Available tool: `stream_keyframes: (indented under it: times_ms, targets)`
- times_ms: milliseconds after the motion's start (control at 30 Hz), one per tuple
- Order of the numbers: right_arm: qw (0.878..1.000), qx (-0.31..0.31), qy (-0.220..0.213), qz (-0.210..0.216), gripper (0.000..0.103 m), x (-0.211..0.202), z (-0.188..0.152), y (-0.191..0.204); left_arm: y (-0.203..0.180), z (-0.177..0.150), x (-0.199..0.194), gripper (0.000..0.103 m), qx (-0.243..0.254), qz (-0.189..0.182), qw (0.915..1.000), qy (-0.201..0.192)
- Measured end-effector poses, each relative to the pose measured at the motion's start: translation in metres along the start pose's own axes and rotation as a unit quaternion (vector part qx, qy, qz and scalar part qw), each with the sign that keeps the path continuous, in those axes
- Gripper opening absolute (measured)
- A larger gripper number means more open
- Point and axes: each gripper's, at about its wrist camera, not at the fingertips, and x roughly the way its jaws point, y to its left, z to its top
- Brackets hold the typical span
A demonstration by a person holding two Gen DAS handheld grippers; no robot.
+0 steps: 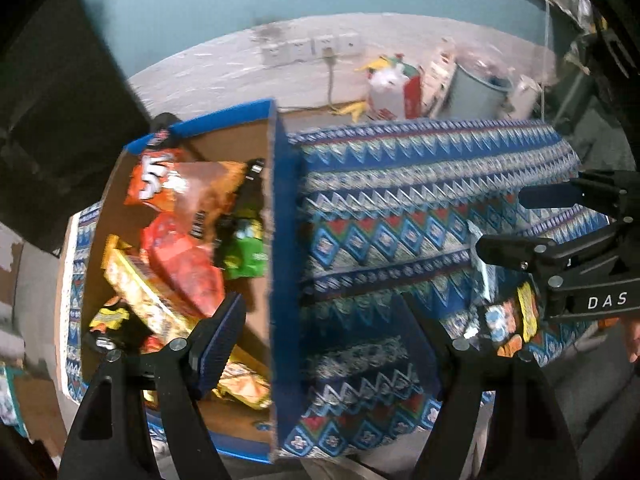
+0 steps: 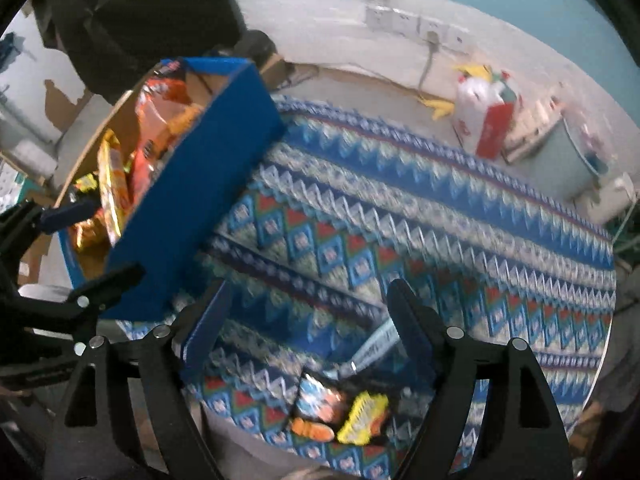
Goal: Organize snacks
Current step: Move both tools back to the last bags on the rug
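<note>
A blue-walled cardboard box point(image 1: 286, 280) filled with bright snack bags point(image 1: 180, 216) is seen on a blue patterned woven cloth point(image 1: 400, 208). Its tall wall is placed between the spread, empty left gripper point(image 1: 324, 340) and small snack packets point(image 2: 340, 412) lying at the cloth's near edge. The right gripper point(image 2: 308, 320) is held parted above these, gripping nothing. Wall sockets point(image 2: 416, 26) and a red-and-white bag point(image 2: 486, 120) are seen beyond.
</note>
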Motion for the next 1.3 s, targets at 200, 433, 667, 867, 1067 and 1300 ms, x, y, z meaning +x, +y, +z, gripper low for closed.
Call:
stream_keyframes:
  times_ms: [200, 433, 667, 867, 1067, 1300]
  targets:
    - [0.999, 0.026, 0.043, -0.002, 0.080, 0.017, -0.037, -0.014, -0.031, -0.010, 0.013, 0.078, 0.038, -0.009, 0.9989, 0.023]
    - [0.996, 0.048, 0.076, -0.006, 0.080, 0.030, -0.070, -0.027, -0.048, -0.024, 0.032, 0.078, 0.065, -0.019, 0.9959, 0.060]
    - [0.992, 0.081, 0.099, -0.003, 0.080, 0.042, -0.090, -0.036, -0.050, -0.033, 0.050, 0.078, 0.054, -0.029, 0.9939, 0.092]
    - [0.988, 0.080, 0.132, -0.003, 0.081, 0.068, -0.103, -0.034, -0.059, -0.030, 0.067, 0.078, 0.065, -0.021, 0.9922, 0.104]
    - [0.987, 0.064, 0.148, -0.012, 0.081, 0.091, -0.106, -0.040, -0.065, -0.028, 0.081, 0.078, 0.065, -0.026, 0.9900, 0.122]
    - [0.990, 0.048, 0.132, 0.007, 0.070, 0.090, -0.098, -0.061, -0.080, -0.018, 0.088, 0.078, 0.080, -0.029, 0.9885, 0.125]
